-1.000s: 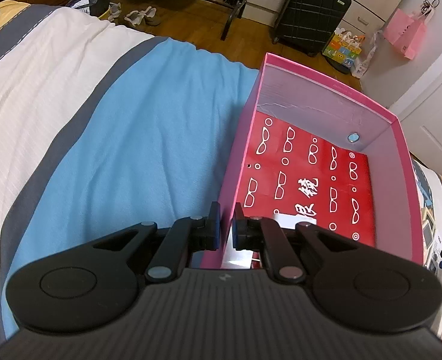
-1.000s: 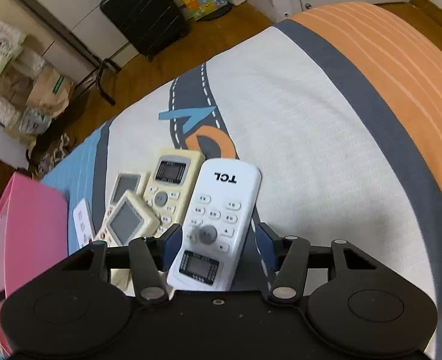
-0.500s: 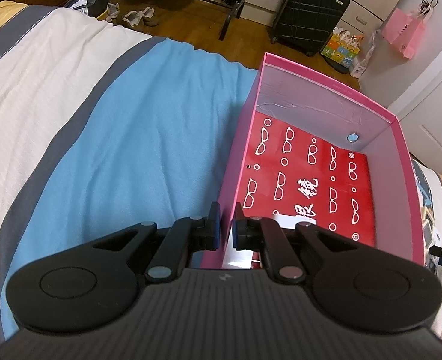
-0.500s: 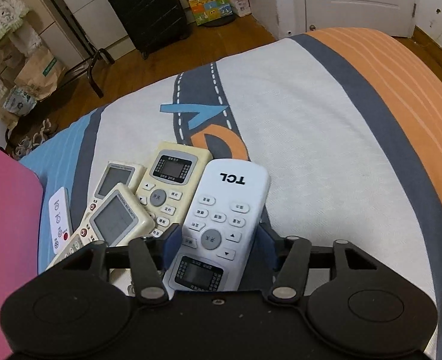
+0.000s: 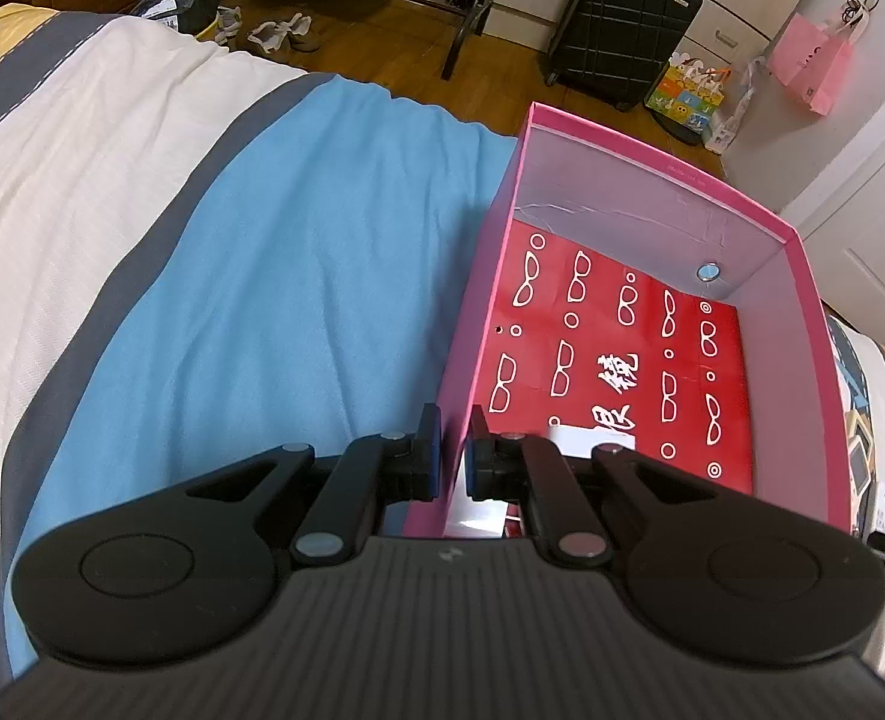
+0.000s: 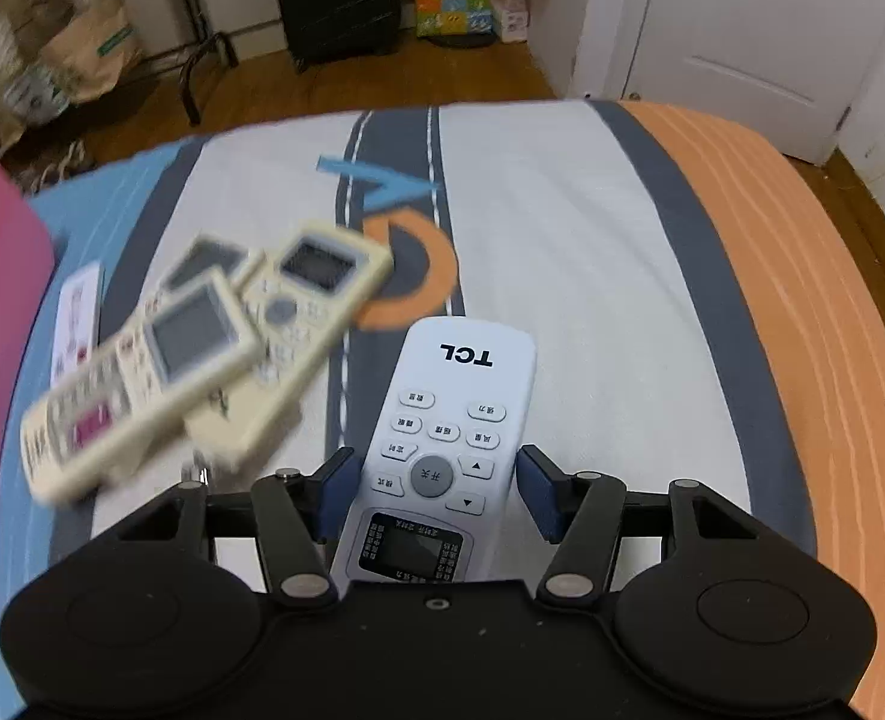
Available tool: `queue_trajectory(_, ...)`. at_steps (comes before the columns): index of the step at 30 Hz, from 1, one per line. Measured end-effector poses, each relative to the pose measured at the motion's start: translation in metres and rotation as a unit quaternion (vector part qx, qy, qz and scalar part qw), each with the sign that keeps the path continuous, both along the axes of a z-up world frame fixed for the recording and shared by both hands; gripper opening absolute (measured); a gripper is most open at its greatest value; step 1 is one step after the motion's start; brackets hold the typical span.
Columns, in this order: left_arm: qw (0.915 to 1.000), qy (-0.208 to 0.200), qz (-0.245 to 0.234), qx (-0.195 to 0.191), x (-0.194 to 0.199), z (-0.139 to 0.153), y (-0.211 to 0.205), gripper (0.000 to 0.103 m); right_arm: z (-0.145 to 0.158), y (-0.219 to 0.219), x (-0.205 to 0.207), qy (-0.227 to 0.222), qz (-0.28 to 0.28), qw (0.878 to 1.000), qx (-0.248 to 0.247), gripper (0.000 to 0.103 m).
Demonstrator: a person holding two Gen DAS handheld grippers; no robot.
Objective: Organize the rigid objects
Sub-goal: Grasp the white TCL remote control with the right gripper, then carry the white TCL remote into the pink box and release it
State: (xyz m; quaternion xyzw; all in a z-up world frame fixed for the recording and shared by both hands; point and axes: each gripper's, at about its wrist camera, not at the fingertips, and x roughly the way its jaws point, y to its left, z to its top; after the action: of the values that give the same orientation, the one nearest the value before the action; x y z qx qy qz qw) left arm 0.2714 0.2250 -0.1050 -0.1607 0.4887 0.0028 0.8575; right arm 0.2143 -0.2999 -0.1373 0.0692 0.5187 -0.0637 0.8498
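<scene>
Left tongs [image 5: 453,450] clenched on the near wall of the pink box [image 5: 796,372], steadying it on the bed [image 5: 274,276]. Right tongs [image 6: 439,483] spread around the white TCL remote [image 6: 448,438], seemingly lifted clear of the blurred beige remotes [image 6: 202,354]; grip uncertain. Next, likely: carry leftward, lower into the box.

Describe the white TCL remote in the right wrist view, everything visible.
The white remote is glossy plastic with black TCL lettering at its far end, rows of small oval buttons, a round grey centre button and a dark display at its near end. It lies lengthwise between the right gripper's blue-padded fingers, over the striped bedspread. Whether the pads touch it is unclear.
</scene>
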Motion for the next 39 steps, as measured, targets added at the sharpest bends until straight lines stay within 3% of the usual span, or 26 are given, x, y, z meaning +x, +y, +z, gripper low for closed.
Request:
queue_trajectory(3, 1.0000, -0.001, 0.000, 0.000, 0.000, 0.000, -0.001, 0.007, -0.002, -0.006, 0.006, 0.003, -0.019, 1.000, 0.013, 0.064)
queue_trajectory(6, 1.0000, 0.000, 0.000, -0.003, 0.000, 0.000, 0.002, 0.007, -0.013, 0.002, 0.016, 0.021, -0.011, 1.000, -0.011, 0.068)
queue_trajectory(9, 1.0000, -0.001, 0.000, -0.003, 0.000, 0.000, 0.003, 0.007, -0.011, 0.011, 0.017, 0.012, 0.004, 0.999, -0.039, 0.065)
queue_trajectory(15, 1.0000, 0.000, 0.000, -0.003, 0.000, 0.000, 0.003, 0.007, 0.040, 0.032, -0.014, -0.094, 0.024, 0.995, -0.037, 0.065)
queue_trajectory(23, 1.0000, 0.000, 0.000, 0.001, -0.001, 0.000, 0.003, 0.007, 0.104, 0.093, -0.053, -0.212, 0.096, 0.973, -0.002, 0.065)
queue_trajectory(25, 1.0000, -0.001, -0.001, 0.004, -0.001, 0.000, 0.002, 0.007, 0.124, 0.117, -0.064, -0.232, 0.137, 0.963, 0.029, 0.065)
queue_trajectory(29, 0.9999, -0.002, -0.005, 0.009, -0.001, 0.000, 0.000, 0.006, 0.164, 0.174, -0.081, -0.264, 0.227, 0.931, 0.113, 0.065)
queue_trajectory(31, 0.9999, -0.002, -0.005, 0.009, -0.001, 0.000, 0.000, 0.006, 0.174, 0.208, -0.085, -0.265, 0.279, 0.914, 0.129, 0.065)
queue_trajectory(33, 1.0000, -0.003, -0.005, 0.007, -0.001, 0.000, 0.000, 0.006, 0.173, 0.240, -0.082, -0.254, 0.313, 0.906, 0.130, 0.065)
queue_trajectory(36, 1.0000, -0.003, -0.005, 0.004, -0.001, 0.000, 0.002, 0.006, 0.152, 0.281, -0.066, -0.216, 0.333, 0.912, 0.101, 0.065)
queue_trajectory(39, 1.0000, -0.004, -0.006, 0.001, -0.001, -0.001, 0.003, 0.007, 0.117, 0.306, -0.038, -0.159, 0.314, 0.932, 0.083, 0.065)
